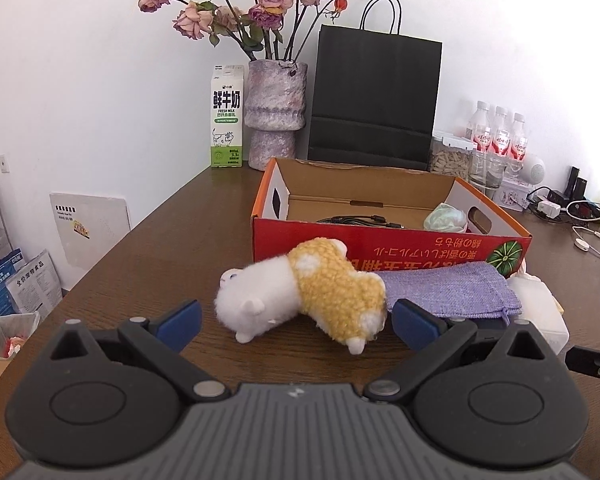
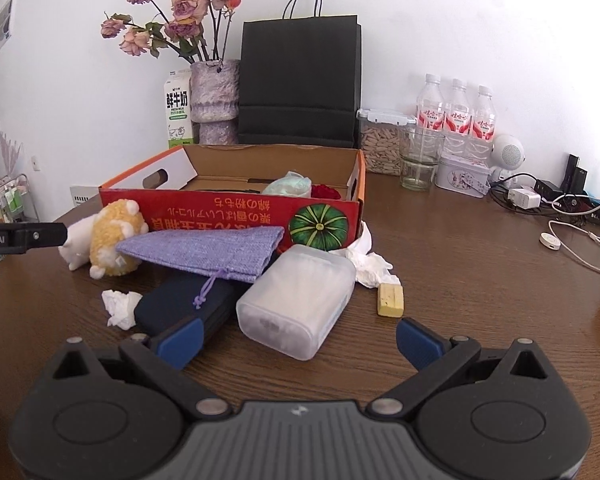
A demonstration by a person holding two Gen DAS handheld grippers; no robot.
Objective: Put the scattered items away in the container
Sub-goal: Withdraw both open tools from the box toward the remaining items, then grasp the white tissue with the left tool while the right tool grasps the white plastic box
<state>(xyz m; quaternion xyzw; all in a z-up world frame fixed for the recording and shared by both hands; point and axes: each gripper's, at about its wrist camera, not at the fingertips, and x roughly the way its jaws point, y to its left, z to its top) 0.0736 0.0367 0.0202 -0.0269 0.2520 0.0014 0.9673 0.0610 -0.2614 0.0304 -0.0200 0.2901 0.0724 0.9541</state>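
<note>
The left tool (image 1: 296, 322) stands wide, its blue pads on either side of a plush toy (image 1: 304, 292) (white head, yellow woolly body) that lies on its side on the brown bench (image 1: 172, 240); neither pad touches it. Just behind the toy is the red cardboard box (image 1: 380, 246), open at the top, with a dark cable (image 1: 364, 220) and a pale green bundle (image 1: 446, 216) already inside.

The right tool (image 2: 298, 342) is also wide and holds nothing. Between and just beyond its pads lies a frosted plastic case (image 2: 296, 300), resting against a dark blue pouch (image 2: 184, 306). A purple drawstring bag (image 2: 208, 250) lies across the pouch, one end touching the plush toy. A crumpled tissue (image 2: 118, 306) sits left of the pouch, another tissue (image 2: 366, 260) sits at the box's corner, and a yellow eraser-like block (image 2: 391, 300) lies just beside it.
</note>
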